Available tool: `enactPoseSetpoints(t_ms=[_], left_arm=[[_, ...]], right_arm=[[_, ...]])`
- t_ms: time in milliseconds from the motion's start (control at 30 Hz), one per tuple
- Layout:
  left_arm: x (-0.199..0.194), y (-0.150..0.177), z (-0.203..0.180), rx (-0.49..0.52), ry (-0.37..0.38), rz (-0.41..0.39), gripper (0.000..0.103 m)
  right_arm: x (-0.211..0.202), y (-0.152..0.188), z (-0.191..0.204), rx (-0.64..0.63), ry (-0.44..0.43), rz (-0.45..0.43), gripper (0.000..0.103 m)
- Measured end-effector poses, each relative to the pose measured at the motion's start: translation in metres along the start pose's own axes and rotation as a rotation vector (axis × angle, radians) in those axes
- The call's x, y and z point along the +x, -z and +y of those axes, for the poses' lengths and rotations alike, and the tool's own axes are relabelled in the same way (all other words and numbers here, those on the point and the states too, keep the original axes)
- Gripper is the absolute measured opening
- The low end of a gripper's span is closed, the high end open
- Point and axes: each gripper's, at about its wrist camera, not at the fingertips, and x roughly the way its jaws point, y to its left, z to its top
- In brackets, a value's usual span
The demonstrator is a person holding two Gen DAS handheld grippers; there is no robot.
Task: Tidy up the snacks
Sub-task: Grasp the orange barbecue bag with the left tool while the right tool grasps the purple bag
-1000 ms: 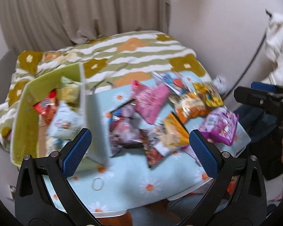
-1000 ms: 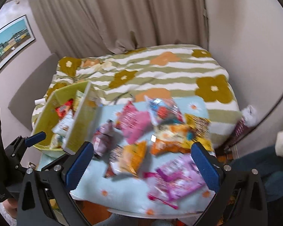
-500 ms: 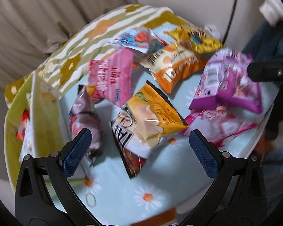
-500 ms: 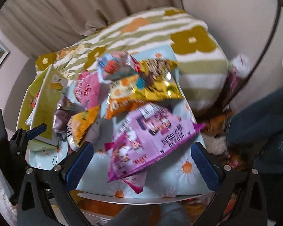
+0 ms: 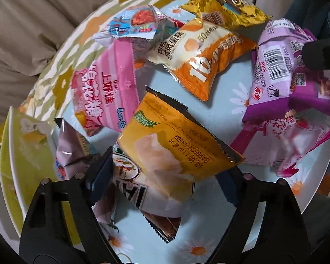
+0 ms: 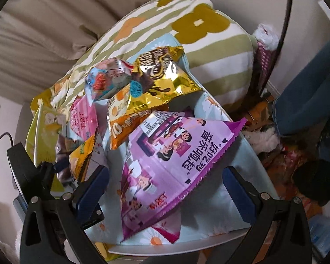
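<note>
Snacks: about ten bags lie loose and overlapping on the table (image 5: 242, 92), which wears a pale blue daisy cloth; the yellow-green box (image 5: 17, 165) stands at its left edge.
Yellow barbecue bag (image 5: 176, 145): nearest the left gripper (image 5: 165, 182); lies tilted across a brown-and-white bag (image 5: 134, 189); its lower end sits between the blue pads.
Left gripper: fingers apart, one either side of the yellow barbecue bag; whether either pad touches it cannot be told; nothing clamped.
Purple bag (image 6: 169, 165): nearest the right gripper (image 6: 165, 189); rests on a pink-and-white bag (image 5: 286, 140) near the table's right edge.
Right gripper: fingers spread wide around the purple bag's lower half; a clear gap shows on the right side; no grip.
Other bags: pink bag (image 5: 107, 96), orange bag (image 5: 204, 59), gold bag (image 5: 224, 8), blue-and-red bag (image 5: 134, 26), dull purple bag (image 5: 72, 151) beside the box.
Box: only its outer wall and rim show; contents hidden from both views.
Progress: judged early; the bulk of the pile is unsorted; no bag is lifted.
Remaining: close on a bag with each gripper, carry to the box, repeat for the rest.
Handling note: puffed, slippery film; likely to slide or drag a neighbour when pinched.
</note>
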Motion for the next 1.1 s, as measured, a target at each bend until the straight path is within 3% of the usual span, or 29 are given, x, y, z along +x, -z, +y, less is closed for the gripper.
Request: enactPoseSetpoints(t_ms=[300, 667, 1000, 1100], left_arm=[[0.000, 0.000, 0.002, -0.006, 0.038, 0.001, 0.076], [-0.003, 0.002, 0.011, -0.077, 0.067, 0.002, 0.068], [-0.018, 0.008, 0.006, -0.126, 0.061, -0.012, 0.067], [-0.023, 0.009, 0.006, -0.151, 0.057, -0.017, 0.067]], right_arm=[[0.016, -0.010, -0.002, 0.054, 0.021, -0.012, 0.103], [0.032, -0.013, 0.004, 0.018, 0.038, -0.007, 0.103], [0.030, -0.010, 0.003, -0.039, 0.035, 0.004, 0.073], [0.025, -0.010, 0.002, -0.048, 0.029, 0.003, 0.069]])
